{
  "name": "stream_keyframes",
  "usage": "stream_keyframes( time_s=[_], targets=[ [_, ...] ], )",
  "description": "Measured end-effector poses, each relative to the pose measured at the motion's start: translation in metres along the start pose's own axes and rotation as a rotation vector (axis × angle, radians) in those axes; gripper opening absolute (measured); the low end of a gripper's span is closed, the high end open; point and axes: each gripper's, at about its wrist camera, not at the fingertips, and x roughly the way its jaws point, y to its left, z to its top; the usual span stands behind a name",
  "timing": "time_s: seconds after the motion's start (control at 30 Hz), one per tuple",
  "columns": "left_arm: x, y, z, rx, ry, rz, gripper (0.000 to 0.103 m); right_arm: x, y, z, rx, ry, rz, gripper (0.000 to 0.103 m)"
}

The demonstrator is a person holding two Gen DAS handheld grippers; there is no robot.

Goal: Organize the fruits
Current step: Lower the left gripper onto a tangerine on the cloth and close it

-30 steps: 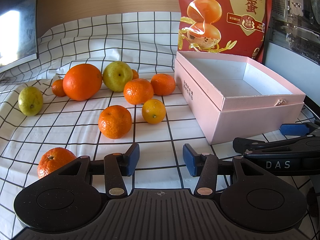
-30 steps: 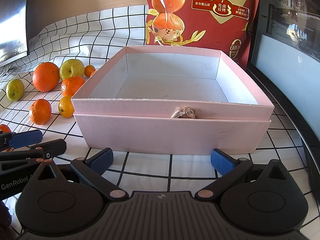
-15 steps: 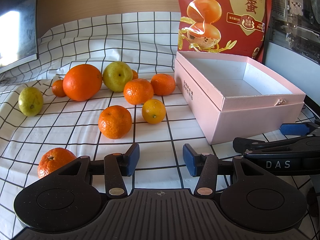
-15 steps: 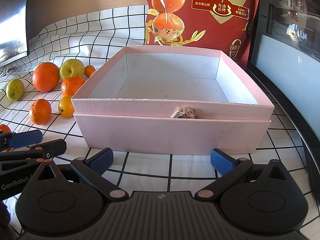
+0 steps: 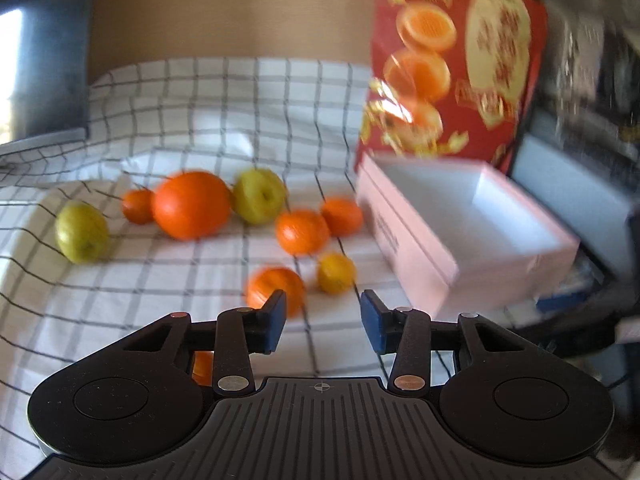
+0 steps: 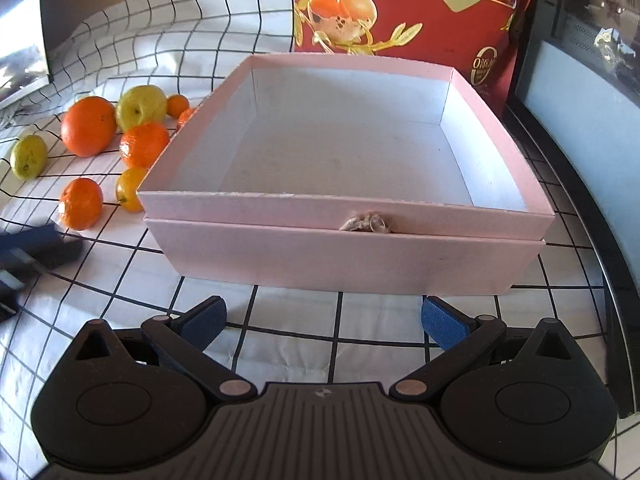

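The left gripper [image 5: 322,322] is being held above the white cloth with a black grid [image 5: 160,280], its blue-padded jaws parted with nothing between them; this view is being blurred by motion. Just beyond its left pad a round orange mandarin [image 5: 274,286] is being partly covered, and a small yellow-orange citrus [image 5: 336,273] is lying just beside that mandarin. Farther back, a large round orange [image 5: 191,205], a yellow-green apple-like fruit [image 5: 259,196], two more mandarins [image 5: 302,232] and a smaller one [image 5: 137,206] are being shown close together, while a second yellow-green fruit [image 5: 82,233] is lying apart at the left. The right gripper [image 6: 322,318] is being held spread wide and empty in front of the shallow pink cardboard box [image 6: 360,252], whose white interior is holding no fruit. A red printed snack bag [image 6: 416,8] is standing behind the box.
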Motion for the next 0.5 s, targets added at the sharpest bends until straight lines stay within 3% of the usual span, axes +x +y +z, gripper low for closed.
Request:
stream_keyframes(
  time_s=[0.17, 0.23, 0.3, 0.5],
  targets=[
    [-0.013, 0.041, 0.019, -0.020, 0.050, -0.043, 0.046, 0.002, 0.010, 0.008, 0.049, 0.068, -0.029, 0.103],
    [-0.016, 0.056, 0.018, -0.044, 0.072, -0.026, 0.045, -0.004, 0.020, 0.011, 0.063, 0.095, 0.030, 0.094],
    [-0.022, 0.075, 0.016, -0.111, 0.070, -0.016, 0.045, -0.014, 0.042, 0.010, 0.042, 0.068, 0.105, 0.093],
    [-0.042, 0.130, 0.012, -0.248, 0.059, 0.078, 0.045, -0.032, 0.127, 0.011, -0.137, -0.057, 0.191, 0.088]
  ],
)
